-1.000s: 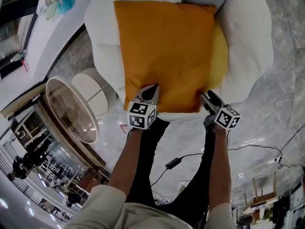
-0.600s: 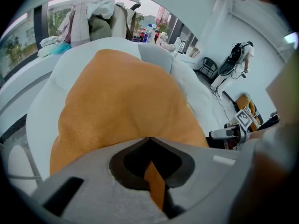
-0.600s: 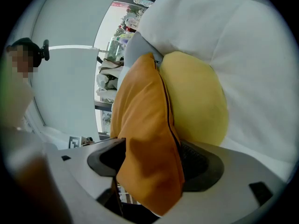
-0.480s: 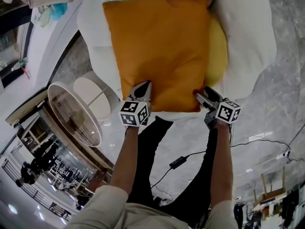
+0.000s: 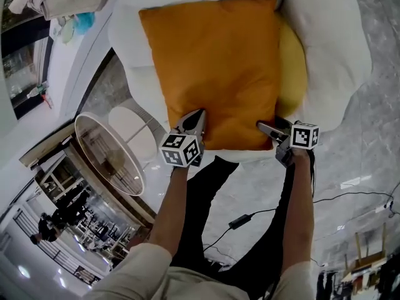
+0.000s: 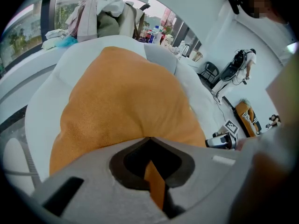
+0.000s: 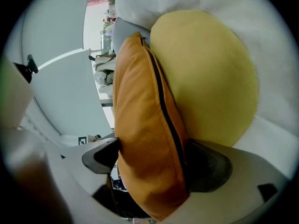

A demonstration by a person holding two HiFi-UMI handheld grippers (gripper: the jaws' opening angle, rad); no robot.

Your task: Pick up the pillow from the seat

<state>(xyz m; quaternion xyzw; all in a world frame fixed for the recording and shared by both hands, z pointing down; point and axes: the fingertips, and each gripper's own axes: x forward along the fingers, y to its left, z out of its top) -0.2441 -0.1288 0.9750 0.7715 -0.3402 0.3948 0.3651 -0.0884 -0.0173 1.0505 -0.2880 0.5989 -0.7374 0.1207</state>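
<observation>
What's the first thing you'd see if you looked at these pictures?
The big orange pillow, lying in the middle of the white seat with a round yellow cushion peeking out behind it. At its near corners sit two grippers: the left gripper pinches the edge, and the right gripper has just been opening its jaws around the other corner.

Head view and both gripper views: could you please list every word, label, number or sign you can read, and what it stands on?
No readable text anywhere.
On the left marker cube and the right marker cube: black-and-white square patterns only, no letters or digits.
On the bottles beyond the seat: labels too small to read.
On the orange pillow: no label visible.
</observation>
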